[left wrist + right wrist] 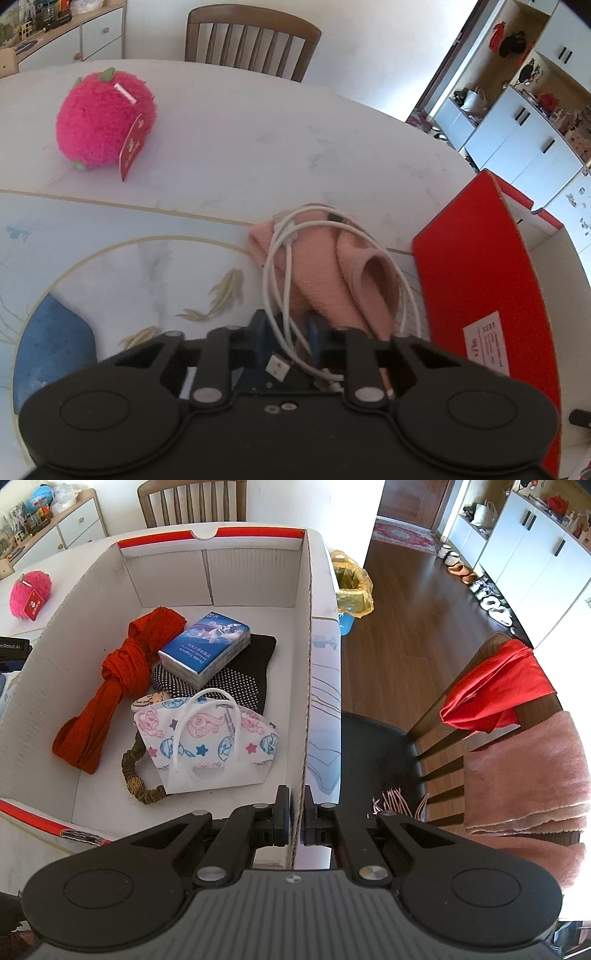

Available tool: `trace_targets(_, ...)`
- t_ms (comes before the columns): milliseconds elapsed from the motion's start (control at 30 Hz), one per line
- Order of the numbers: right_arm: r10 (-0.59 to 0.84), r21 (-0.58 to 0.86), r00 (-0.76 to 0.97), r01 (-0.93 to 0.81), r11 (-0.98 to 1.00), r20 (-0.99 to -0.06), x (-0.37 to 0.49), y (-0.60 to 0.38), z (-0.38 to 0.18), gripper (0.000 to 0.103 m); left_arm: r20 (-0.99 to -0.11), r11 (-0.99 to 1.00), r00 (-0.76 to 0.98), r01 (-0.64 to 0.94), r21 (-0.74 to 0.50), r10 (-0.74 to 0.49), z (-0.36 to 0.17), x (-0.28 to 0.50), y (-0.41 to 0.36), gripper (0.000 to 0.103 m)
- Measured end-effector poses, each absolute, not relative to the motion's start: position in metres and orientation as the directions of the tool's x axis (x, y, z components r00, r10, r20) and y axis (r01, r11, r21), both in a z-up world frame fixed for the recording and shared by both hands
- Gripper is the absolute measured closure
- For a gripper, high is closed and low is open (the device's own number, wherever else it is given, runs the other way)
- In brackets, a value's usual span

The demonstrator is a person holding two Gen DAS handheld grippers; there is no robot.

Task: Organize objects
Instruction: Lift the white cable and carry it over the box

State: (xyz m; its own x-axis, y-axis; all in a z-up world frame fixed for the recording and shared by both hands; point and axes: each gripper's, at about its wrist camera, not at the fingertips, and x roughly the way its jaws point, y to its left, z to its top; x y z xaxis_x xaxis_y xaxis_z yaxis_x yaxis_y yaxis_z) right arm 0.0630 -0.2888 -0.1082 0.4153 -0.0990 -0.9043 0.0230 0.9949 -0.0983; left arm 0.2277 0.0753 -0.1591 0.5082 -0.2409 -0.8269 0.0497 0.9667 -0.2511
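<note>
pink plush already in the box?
No: the pink plush sits on the table outside the box, which holds a tissue pack, a mask and cloth items.

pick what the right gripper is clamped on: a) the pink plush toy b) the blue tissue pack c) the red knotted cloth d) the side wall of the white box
d: in the right wrist view the right gripper has its jaws closed on the thin side wall of the white box, while the blue tissue pack and red knotted cloth lie loose inside.
</note>
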Motion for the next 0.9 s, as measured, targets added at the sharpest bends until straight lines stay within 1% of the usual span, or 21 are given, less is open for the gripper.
trace_targets(33,-0.098,-0.097,0.415,0.022,0.995,-0.904,0.063,-0.289,-0.108,0.098,-0.824,0.967,0.513,0.052,-0.251,-0.241,-0.158,0.227,0.075,0.092)
trace_targets(67,-0.098,-0.098,0.415,0.022,0.995,-0.904,0.063,-0.289,-0.108,0.098,-0.82,0.965,0.518,0.053,-0.255,-0.245,-0.156,0.226,0.075,0.095)
trace_targets(267,-0.097,-0.095,0.416,0.025,0.995,-0.904,0.063,-0.289,-0.108,0.098,-0.793,0.965,0.557,0.066,-0.253,-0.246,-0.139,0.218,0.073,0.101)
trace_targets(900,-0.08,-0.08,0.444,0.019,0.997,-0.892,0.063,-0.291,-0.105,0.098,-0.716,0.957,0.634,0.195,-0.216,-0.291,-0.055,0.175,0.043,0.102)
